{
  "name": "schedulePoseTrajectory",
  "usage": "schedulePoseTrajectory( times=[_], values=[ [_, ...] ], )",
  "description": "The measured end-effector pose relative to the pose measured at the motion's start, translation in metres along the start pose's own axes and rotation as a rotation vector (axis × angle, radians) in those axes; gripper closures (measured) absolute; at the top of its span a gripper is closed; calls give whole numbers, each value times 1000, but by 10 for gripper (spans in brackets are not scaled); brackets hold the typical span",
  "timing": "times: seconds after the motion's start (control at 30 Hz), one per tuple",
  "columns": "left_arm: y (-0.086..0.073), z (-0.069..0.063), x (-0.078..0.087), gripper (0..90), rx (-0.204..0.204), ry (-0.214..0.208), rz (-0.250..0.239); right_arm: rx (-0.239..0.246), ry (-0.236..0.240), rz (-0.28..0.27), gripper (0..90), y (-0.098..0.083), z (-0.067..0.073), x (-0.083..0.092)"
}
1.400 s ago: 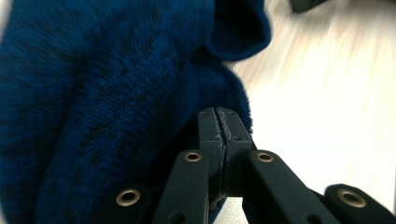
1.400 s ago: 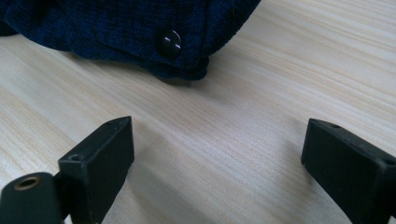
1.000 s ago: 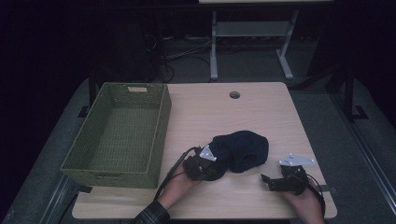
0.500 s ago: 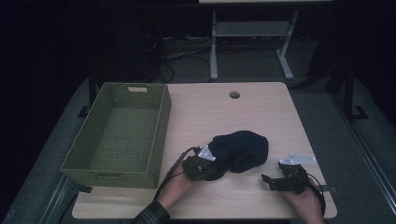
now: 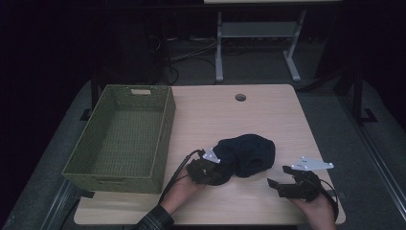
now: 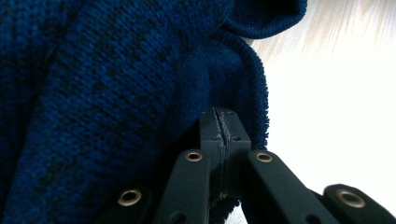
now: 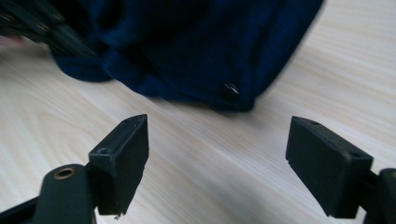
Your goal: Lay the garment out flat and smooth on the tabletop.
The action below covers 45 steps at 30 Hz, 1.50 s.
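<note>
Right gripper (image 5: 280, 184) lifted, jaws narrowing, empty — left gripper (image 5: 214, 165) clamps sweater (image 5: 249, 153); next: basket (image 5: 119, 139), nine o'clock.

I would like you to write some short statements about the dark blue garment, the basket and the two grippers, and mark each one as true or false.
1. The left gripper is shut on the edge of the dark blue garment. True.
2. The garment lies inside the green basket. False: it lies on the wooden table, to the right of the basket.
3. The right gripper holds the garment. False: nothing is between its jaws, which stand apart over bare table, short of the garment.
4. The basket holds nothing. True.
5. A round hole is in the table's far part. True.
</note>
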<state>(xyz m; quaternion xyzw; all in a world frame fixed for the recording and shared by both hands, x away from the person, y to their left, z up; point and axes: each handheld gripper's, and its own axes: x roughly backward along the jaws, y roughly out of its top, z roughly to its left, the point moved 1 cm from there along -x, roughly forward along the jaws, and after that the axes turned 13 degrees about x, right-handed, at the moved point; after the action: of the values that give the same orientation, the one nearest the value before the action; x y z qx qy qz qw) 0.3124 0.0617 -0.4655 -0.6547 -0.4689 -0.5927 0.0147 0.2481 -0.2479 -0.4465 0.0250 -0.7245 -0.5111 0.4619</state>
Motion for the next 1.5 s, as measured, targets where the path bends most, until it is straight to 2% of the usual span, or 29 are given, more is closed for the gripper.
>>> schedulePoseTrajectory(
  times=[0.13, 0.2, 0.23, 0.4, 0.5, 0.73, 0.8, 0.83, 0.87, 0.9, 1.03, 1.17, 1.5],
  values=[
    [0, -1, 0, 894, -2, 5, -1, 10, 15, -22, 244, 8, 4, 0],
    [0, -1, 0, 894, -7, 8, 2, -1, 23, -30, 252, 10, 4, 0],
    [0, -1, 0, 894, -7, 9, 2, -5, 36, -46, 285, 13, 5, 1],
    [0, -1, 0, 894, -10, 10, 1, 9, 41, -74, 330, 22, 7, 3],
    [0, -1, 0, 894, -8, 11, 2, 16, 55, -92, 394, 32, 7, 3],
    [0, -1, 0, 894, -7, 11, -3, 22, 68, -109, 487, 43, 5, 1],
    [0, -1, 0, 894, -5, 11, -5, 17, 76, -121, 535, 45, 3, -1],
    [0, -2, 0, 894, -9, 16, -5, 25, 81, -122, 642, 48, 2, -3],
    [0, -2, 0, 894, -9, 16, -5, 25, 81, -122, 642, 48, 2, -3],
    [0, -3, 0, 893, -16, 22, -6, 32, 77, -130, 733, 50, 1, -4],
    [0, -3, -1, 894, -19, 25, -5, 47, 86, -122, 793, 56, -4, -7],
    [0, -3, -1, 894, -13, 23, -9, 50, 92, -125, 812, 62, -7, -7],
    [0, -3, -1, 894, -13, 20, -10, 56, 53, -124, 839, 94, -26, -10]
  ],
)
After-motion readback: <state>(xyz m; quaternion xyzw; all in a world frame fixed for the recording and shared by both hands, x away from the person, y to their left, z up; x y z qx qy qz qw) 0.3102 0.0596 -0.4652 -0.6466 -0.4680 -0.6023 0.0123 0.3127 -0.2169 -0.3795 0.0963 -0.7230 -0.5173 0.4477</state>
